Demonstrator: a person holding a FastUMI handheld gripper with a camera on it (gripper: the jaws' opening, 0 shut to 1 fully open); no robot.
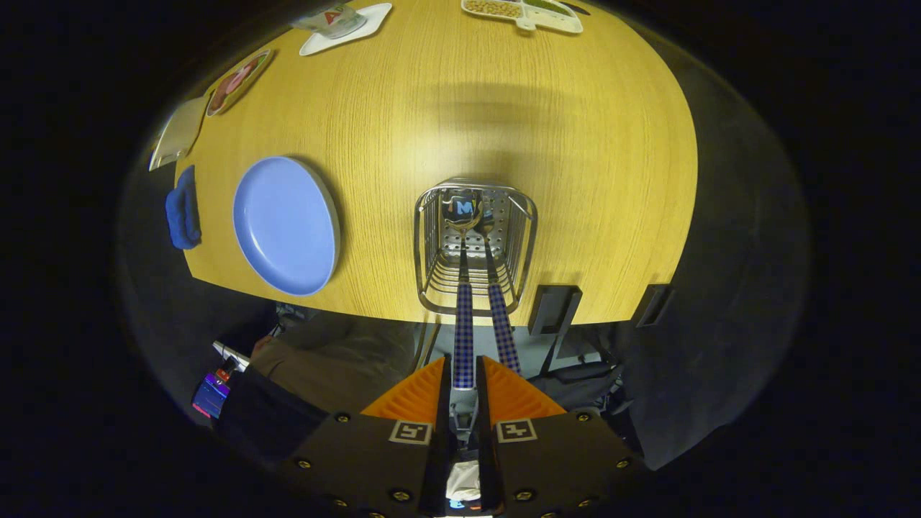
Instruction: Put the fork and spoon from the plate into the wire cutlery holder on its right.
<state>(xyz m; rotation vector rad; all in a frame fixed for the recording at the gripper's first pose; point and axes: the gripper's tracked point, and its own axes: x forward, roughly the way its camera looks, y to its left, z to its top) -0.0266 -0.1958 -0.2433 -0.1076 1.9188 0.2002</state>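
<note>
Gripper (463, 381): fingers squeezed together on the checked handle of one utensil, looking pretty much straight down into the holder.

Spoon (463, 316): that's the one being pinched. Blue-and-white checked handle runs up from between the fingers, shiny steel neck after that, and the bowl (461, 208) sits low inside the holder, mirror-bright.

Fork (502, 324): same checked handle, just right of the spoon's, leaning a bit off to the right. Lower end is already in the holder; can't make out the tines from here.

Wire cutlery holder (475, 244): chrome wire basket with a rounded rim and a perforated metal floor, standing at the near edge of the table, both utensils inside it.

Plate (286, 224): light blue, round, pale rim, to the left of the holder and clear of it, nothing on it.

Table (575, 144): yellowish wood grain.

Blue cloth (183, 208): bunched up just left of the plate at the table edge.

Far side: a white divided tray (524, 11) with some food in it, plus a flat white mat (345, 25) with a packet on top.

Below the table edge: a person's lap in tan fabric (338, 360).
</note>
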